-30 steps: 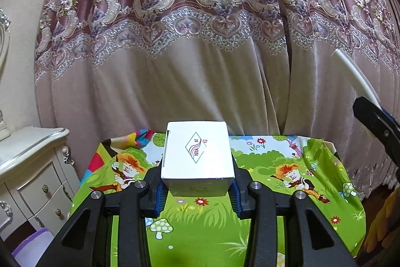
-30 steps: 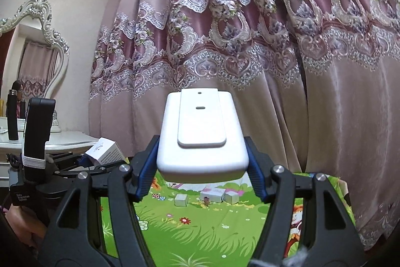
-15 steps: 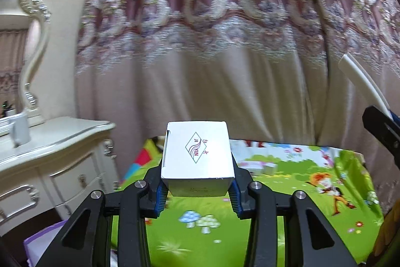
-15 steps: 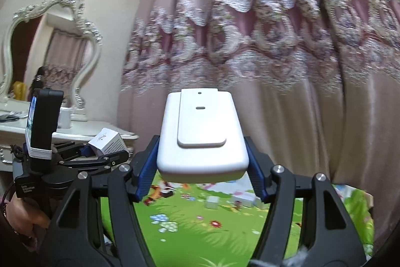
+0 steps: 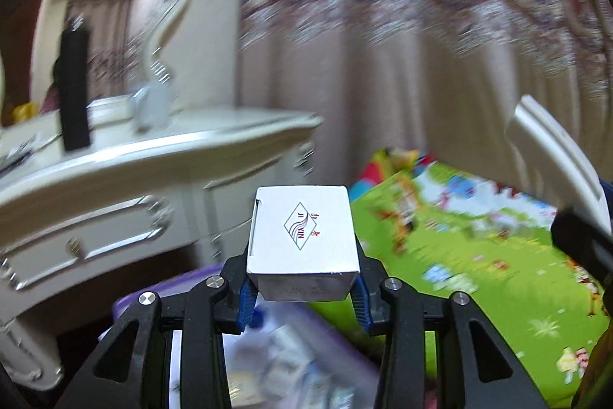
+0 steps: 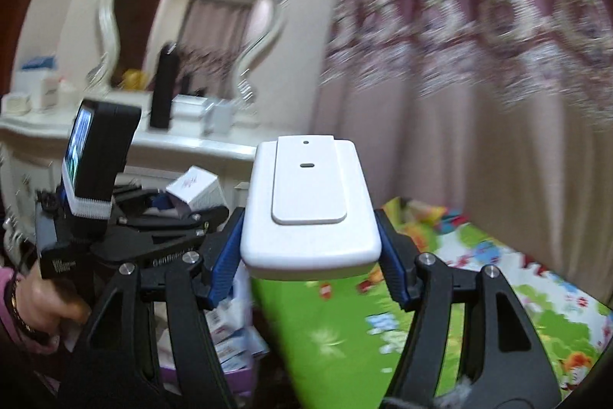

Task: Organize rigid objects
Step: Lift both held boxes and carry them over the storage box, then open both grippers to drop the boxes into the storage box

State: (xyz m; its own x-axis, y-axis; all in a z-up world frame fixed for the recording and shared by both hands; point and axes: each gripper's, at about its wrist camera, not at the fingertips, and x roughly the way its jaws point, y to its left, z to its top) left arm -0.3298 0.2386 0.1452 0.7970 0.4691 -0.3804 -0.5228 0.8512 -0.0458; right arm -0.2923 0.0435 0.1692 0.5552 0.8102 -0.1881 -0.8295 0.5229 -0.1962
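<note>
Left wrist view, near to far: the left gripper (image 5: pixel 304 290) is clenched on a small white box (image 5: pixel 302 236) w/ a diamond logo on top. Blue pads (image 5: pixel 247 298) press both side walls of the box; it sits level between the fingers, its far end sticking out past the tips. Just below and beyond the tips lies a purple bin (image 5: pixel 268 351) w/ blurred packets inside. To the right of the claw, a green cartoon-print cloth (image 5: pixel 479 255) covers a surface. To the left and farther off stands a cream dressing table (image 5: pixel 134 156) w/ drawers, a black upright bottle (image 5: pixel 74 87) on top and an ornate mirror (image 5: pixel 164 6) behind it. Farthest back hangs a pink lace-trimmed curtain (image 5: pixel 402 45). Background is motion-blurred.

Right wrist view: the right gripper (image 6: pixel 310 267) is grasping a white flat plastic case (image 6: pixel 310 206) w/ a raised panel on top, blue pads on both long sides, case level and projecting fwd past the tips. At the claw's left, close by, a hand (image 6: pixel 42 298) holds the left gripper, seen side-on w/ the small white box in its tips. Under that claw sits the purple bin, w/ the green cloth ahead and to the right. Beyond are the dressing table and mirror at left, curtain at right.
</note>
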